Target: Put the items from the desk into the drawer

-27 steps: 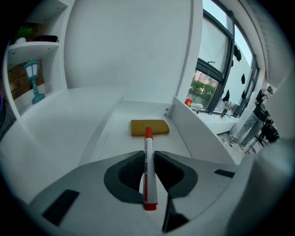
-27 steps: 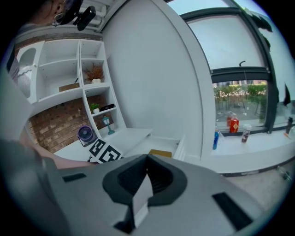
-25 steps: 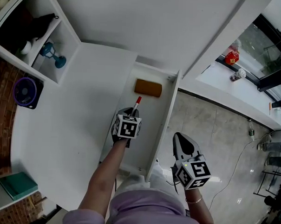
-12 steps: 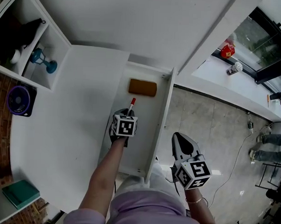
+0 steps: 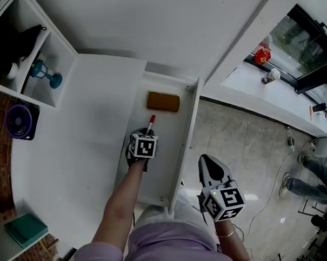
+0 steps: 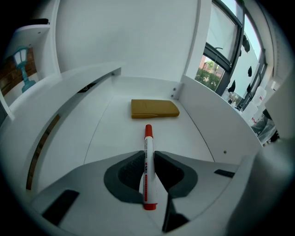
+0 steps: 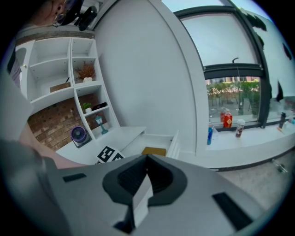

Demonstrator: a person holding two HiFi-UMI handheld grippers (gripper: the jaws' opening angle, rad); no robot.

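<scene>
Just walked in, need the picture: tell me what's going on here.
A person works a gripper in each hand. The left gripper is shut on a white marker pen with a red cap, inside the open white drawer, cap toward a flat tan rectangular case at the back. The right gripper hangs shut and empty beside the drawer.

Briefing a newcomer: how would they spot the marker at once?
Find the open white drawer at the desk's right edge. Within it, the left gripper clamps a slim white marker with a red cap, unlike the flat tan block beyond it.
</scene>
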